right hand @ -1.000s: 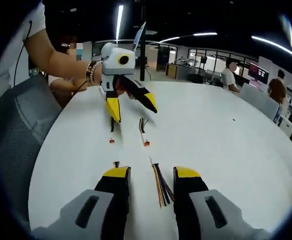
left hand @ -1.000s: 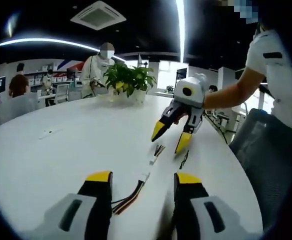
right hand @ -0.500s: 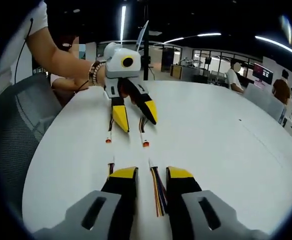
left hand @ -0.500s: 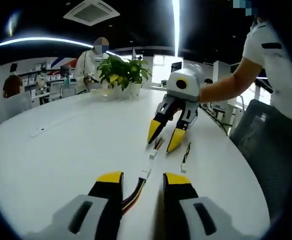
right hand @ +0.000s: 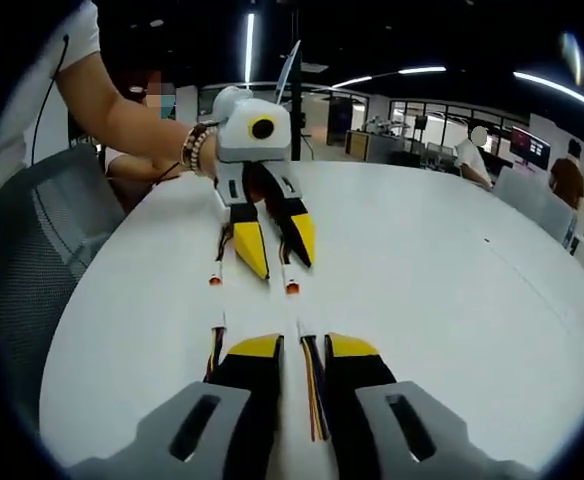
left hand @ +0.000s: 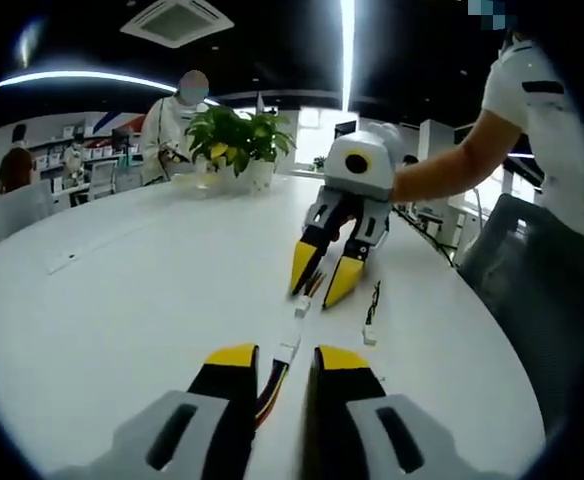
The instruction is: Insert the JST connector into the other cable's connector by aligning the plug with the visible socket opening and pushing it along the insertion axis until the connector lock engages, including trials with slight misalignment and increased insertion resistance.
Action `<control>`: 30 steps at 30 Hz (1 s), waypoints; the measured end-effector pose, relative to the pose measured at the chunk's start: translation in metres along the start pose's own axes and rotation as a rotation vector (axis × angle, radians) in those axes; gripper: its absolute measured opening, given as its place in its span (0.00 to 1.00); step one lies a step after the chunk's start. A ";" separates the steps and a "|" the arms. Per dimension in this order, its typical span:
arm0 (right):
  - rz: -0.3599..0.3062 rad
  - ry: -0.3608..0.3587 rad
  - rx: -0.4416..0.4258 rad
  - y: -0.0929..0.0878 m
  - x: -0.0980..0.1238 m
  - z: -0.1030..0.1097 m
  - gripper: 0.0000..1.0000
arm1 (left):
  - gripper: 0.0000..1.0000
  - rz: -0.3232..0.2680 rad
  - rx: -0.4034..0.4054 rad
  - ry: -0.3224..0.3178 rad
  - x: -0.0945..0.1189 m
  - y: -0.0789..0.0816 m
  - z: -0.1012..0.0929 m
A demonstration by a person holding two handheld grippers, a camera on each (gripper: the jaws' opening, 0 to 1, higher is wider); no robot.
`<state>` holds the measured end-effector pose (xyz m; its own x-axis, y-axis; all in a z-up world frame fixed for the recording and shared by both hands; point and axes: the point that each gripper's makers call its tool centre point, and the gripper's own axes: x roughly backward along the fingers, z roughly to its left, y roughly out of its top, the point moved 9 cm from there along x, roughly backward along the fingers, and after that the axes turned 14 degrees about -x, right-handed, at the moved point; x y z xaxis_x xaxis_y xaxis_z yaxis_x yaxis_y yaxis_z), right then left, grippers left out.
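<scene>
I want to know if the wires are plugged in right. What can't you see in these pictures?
- Left gripper view: the connector is too small to show its socket opening.
- Left gripper view: the left tongs hide where they meet the coloured wires.
- Right gripper view: the right tongs cover part of the striped cable; grip unclear.
- Right gripper view: the red-tipped plug is too tiny for detail.

Two cables lying flat on the white table (left hand: 122,290), end to end, not plugged together. The near cable (left hand: 275,375) is a multicoloured wire bundle with a small white plug; the far cable (left hand: 313,290) points its white connector back at it, just apart.
</scene>
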<state>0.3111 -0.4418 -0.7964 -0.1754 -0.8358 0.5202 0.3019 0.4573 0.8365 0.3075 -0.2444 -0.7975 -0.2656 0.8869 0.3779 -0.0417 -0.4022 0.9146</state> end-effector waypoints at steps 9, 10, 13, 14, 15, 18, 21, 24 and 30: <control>-0.010 0.013 -0.003 -0.002 -0.005 -0.002 0.11 | 0.13 0.006 0.008 -0.007 0.000 -0.007 0.003; -0.012 0.015 -0.003 -0.002 -0.005 -0.002 0.11 | 0.13 0.006 0.008 -0.007 0.000 -0.007 0.004; -0.017 0.017 -0.004 -0.002 -0.006 -0.003 0.10 | 0.13 0.006 0.012 -0.007 0.001 -0.009 0.005; -0.021 0.019 -0.005 -0.002 -0.006 -0.003 0.09 | 0.12 0.006 0.011 -0.004 0.001 -0.010 0.006; -0.022 0.022 -0.004 -0.003 -0.006 -0.003 0.09 | 0.12 0.005 0.012 -0.004 0.001 -0.010 0.007; -0.029 0.031 0.012 -0.004 -0.006 -0.003 0.07 | 0.11 0.002 0.012 -0.002 0.001 -0.011 0.009; -0.035 0.034 0.018 -0.004 -0.007 -0.003 0.06 | 0.10 0.000 0.012 0.000 0.001 -0.012 0.011; -0.038 0.040 0.025 -0.005 -0.007 -0.003 0.05 | 0.09 -0.003 0.016 0.002 0.001 -0.013 0.012; -0.046 0.050 0.033 -0.005 -0.008 -0.004 0.05 | 0.04 -0.006 0.019 -0.001 0.000 -0.017 0.015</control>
<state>0.3145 -0.4391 -0.8054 -0.1413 -0.8700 0.4724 0.2630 0.4271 0.8651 0.3229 -0.2344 -0.8105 -0.2649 0.8896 0.3721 -0.0253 -0.3922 0.9195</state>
